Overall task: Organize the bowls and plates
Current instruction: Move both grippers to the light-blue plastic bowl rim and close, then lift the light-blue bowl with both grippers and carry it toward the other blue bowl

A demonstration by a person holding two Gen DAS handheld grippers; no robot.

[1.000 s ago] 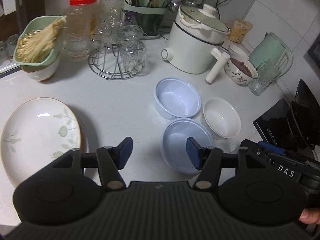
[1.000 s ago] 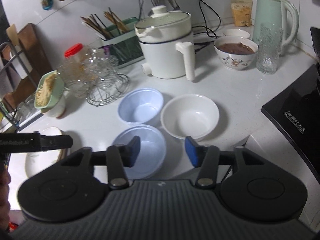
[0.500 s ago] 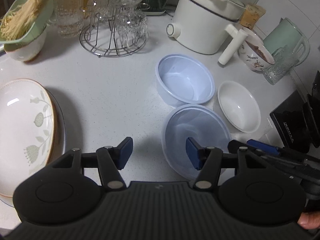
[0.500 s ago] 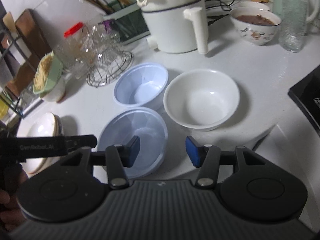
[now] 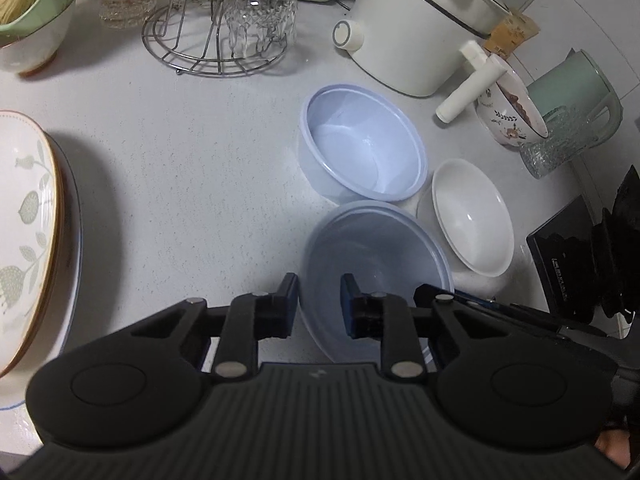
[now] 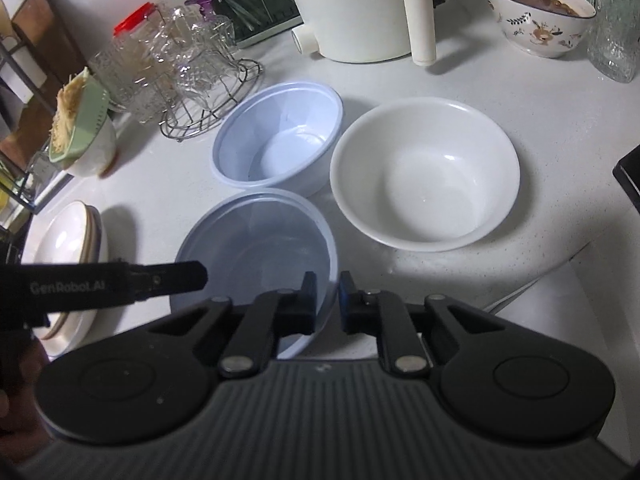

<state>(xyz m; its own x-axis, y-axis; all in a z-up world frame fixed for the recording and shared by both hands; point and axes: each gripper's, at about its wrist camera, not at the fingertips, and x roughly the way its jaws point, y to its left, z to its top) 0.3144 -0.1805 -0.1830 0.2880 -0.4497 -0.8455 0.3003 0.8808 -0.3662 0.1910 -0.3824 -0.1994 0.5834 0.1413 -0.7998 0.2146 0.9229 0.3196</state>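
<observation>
A translucent blue bowl [image 5: 380,248] [image 6: 256,252] sits nearest me on the white counter. My left gripper [image 5: 319,294] is shut on its left rim, one finger inside and one outside. My right gripper [image 6: 326,292] is shut on its right rim the same way. A second pale blue bowl [image 5: 362,144] [image 6: 280,136] stands just behind it. A white bowl [image 5: 472,216] [image 6: 426,172] stands to the right. A stack of floral plates [image 5: 28,232] [image 6: 68,248] lies at the left.
A wire rack of glasses [image 5: 224,20], a green bowl of noodles [image 5: 32,4], a white electric pot [image 5: 420,20], a patterned bowl of food [image 6: 540,20], a textured glass [image 6: 616,20] and a green kettle [image 5: 576,92] line the back. A black cooktop [image 5: 568,256] lies right.
Both grippers came down and forward onto the near blue bowl and closed from wide open onto its opposite rims. The bowl now looks slightly tilted.
</observation>
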